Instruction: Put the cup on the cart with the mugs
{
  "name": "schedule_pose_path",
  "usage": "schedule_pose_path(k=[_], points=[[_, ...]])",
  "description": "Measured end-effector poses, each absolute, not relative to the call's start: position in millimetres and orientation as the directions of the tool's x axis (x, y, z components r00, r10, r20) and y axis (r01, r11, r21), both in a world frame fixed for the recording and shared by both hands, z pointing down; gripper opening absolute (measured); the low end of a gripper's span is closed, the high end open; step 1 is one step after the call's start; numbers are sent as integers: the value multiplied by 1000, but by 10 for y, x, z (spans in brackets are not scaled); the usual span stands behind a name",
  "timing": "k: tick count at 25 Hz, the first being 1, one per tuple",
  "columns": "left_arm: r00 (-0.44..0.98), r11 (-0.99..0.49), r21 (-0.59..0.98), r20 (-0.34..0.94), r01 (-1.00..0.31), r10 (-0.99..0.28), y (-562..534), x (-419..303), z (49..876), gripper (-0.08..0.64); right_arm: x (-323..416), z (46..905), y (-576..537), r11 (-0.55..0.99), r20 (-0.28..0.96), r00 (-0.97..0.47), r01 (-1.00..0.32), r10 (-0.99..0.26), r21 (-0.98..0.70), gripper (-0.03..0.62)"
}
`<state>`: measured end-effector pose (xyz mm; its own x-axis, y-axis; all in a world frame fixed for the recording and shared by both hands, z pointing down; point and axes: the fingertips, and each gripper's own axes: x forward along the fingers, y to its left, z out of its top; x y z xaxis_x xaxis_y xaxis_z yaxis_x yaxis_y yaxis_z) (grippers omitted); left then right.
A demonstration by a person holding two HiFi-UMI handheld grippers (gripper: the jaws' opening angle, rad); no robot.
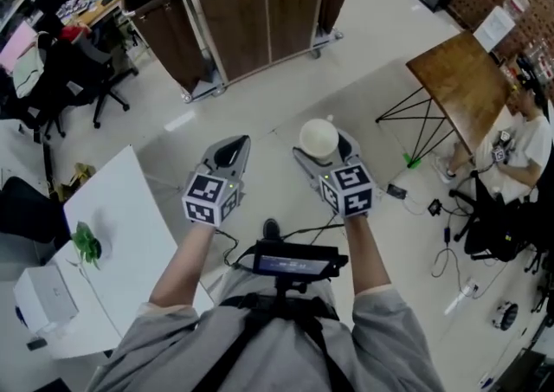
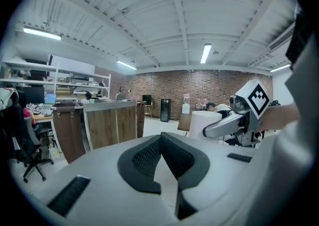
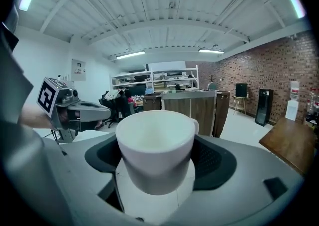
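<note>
A white cup (image 1: pixel 318 137) with a handle sits upright between the jaws of my right gripper (image 1: pixel 322 141), which is shut on it; in the right gripper view the cup (image 3: pixel 155 155) fills the middle and looks empty. My left gripper (image 1: pixel 228 151) is held beside it at the same height, its dark pads (image 2: pixel 144 157) meeting at the tips with nothing between them. Both grippers hang in the air over the pale floor. Ahead stands a wood-panelled cart on wheels (image 1: pixel 260 14), also seen as the cart (image 3: pixel 192 105) beyond the cup. No mugs can be made out on it.
A white table (image 1: pixel 121 208) with a green item (image 1: pixel 86 243) and a white box (image 1: pixel 41 295) stands at the left. A wooden folding table (image 1: pixel 463 87) and a seated person (image 1: pixel 519 152) are at the right. Office chairs (image 1: pixel 61 79) and desks are at the far left; cables (image 1: pixel 433 208) lie on the floor.
</note>
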<state>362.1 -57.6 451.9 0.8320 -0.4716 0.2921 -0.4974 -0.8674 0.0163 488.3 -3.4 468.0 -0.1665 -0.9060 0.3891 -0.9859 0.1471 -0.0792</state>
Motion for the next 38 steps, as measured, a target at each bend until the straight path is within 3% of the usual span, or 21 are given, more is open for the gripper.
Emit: schedule_pose_path(k=[13, 27, 38], points=[[804, -834, 15, 275, -552, -527, -2021, 4069, 4381, 0, 5369, 4595, -1641, 250, 383, -257, -966, -887, -69, 428], [676, -700, 1, 256, -714, -690, -3542, 4722, 4235, 0, 5962, 4456, -3456, 495, 364, -483, -866, -797, -66, 428], [643, -675, -2, 301, -738, -704, -4598, 4939, 4355, 0, 5982, 4323, -4612, 582, 336, -571, -810, -749, -79, 428]])
